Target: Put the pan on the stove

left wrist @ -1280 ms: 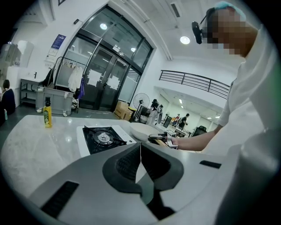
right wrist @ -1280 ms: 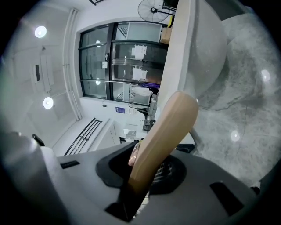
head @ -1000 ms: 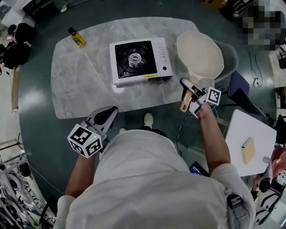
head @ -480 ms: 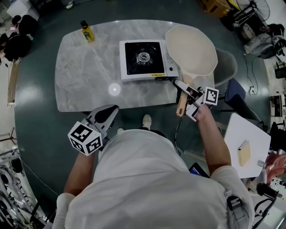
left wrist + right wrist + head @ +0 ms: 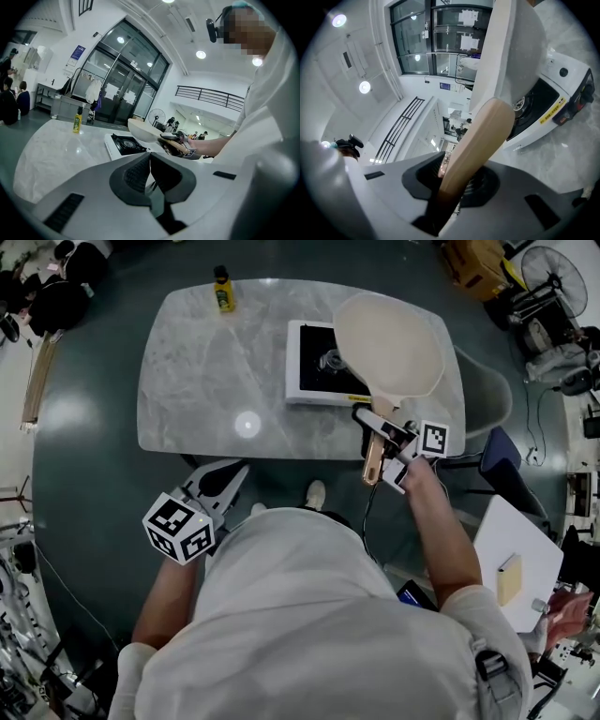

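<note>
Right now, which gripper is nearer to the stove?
Right. The right gripper holds the pan by its handle, just beside the stove. The left gripper is farther away, off the near edge of the table.

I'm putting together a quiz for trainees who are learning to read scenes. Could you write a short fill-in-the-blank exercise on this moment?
1. The right gripper is shut on the pan's wooden ____.
2. The pan hangs partly over the ____, not yet set down.
3. The left gripper holds ____.
4. A yellow ____ stands on the table.

Missing words: handle; stove; nothing; bottle.
</note>
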The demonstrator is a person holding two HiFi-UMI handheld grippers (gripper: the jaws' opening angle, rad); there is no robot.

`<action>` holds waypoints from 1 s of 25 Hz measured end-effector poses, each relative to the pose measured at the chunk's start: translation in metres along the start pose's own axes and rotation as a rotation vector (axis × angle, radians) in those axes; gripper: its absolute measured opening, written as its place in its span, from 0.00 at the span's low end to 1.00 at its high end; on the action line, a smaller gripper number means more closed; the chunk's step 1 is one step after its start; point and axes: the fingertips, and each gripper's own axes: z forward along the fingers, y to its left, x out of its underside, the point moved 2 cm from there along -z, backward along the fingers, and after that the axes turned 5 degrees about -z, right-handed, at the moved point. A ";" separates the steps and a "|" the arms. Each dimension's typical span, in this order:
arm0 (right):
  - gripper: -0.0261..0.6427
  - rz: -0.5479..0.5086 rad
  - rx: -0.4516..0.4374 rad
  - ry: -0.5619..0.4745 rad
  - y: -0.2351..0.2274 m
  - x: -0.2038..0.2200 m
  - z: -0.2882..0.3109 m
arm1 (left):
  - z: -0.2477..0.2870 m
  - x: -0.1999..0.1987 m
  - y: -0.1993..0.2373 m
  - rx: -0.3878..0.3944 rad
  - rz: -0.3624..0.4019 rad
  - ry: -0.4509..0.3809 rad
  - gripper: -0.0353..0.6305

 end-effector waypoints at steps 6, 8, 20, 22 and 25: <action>0.17 0.015 -0.008 0.057 -0.011 0.017 0.040 | -0.030 0.004 0.018 -0.046 -0.012 -0.017 0.08; 0.17 0.015 -0.012 0.074 -0.013 0.020 0.043 | -0.036 0.007 0.016 -0.061 -0.017 -0.021 0.08; 0.18 0.011 0.001 0.123 -0.039 0.029 0.065 | -0.055 0.009 0.028 -0.112 -0.031 -0.025 0.08; 0.18 0.008 0.004 0.129 -0.041 0.031 0.066 | -0.054 0.009 0.029 -0.111 -0.035 -0.024 0.08; 0.18 0.008 0.019 0.126 -0.049 0.035 0.066 | -0.051 0.010 0.031 -0.104 -0.040 -0.020 0.08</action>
